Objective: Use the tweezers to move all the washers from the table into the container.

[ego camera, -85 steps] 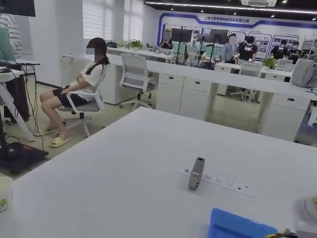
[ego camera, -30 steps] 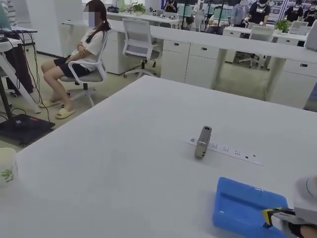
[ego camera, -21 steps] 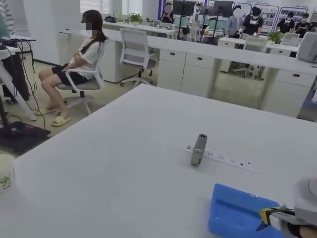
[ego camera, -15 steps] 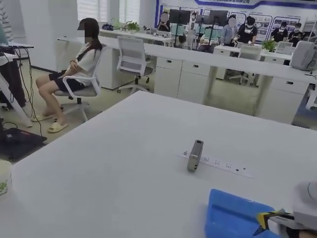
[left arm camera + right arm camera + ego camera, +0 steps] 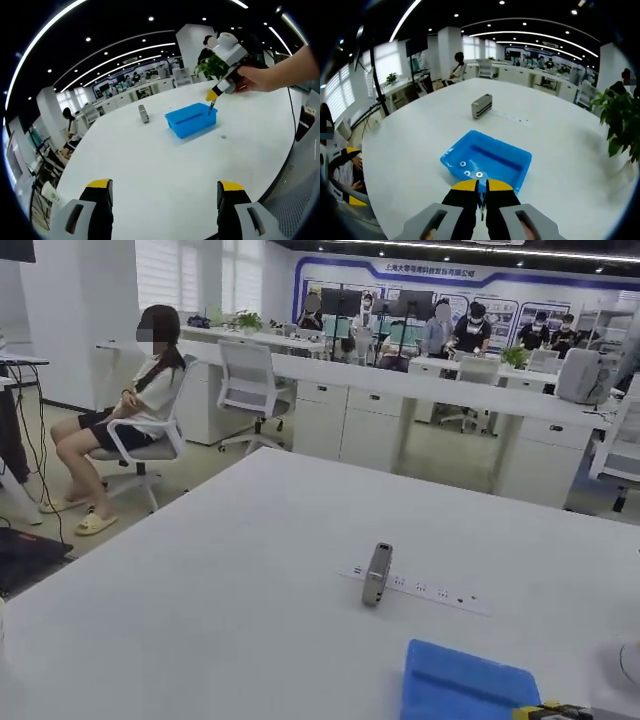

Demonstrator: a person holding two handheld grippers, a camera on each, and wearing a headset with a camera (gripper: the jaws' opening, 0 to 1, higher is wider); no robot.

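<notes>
A blue container sits on the white table with three washers inside, near its front wall. My right gripper hangs just in front of it, shut on thin tweezers that point at the container. The left gripper view shows a hand holding the right gripper over the container, and one washer on the table just beside it. My left gripper is open and holds nothing, well back from the container. The head view has the container at its bottom edge.
A metal block rests on a power strip beyond the container. A potted plant stands at the table's right. A person sits on a chair off the table's far left. Desks and people fill the background.
The head camera has tilted up and shifted, so the container and the right gripper's yellow tip sit lower in the view. Nothing on the table has moved.
</notes>
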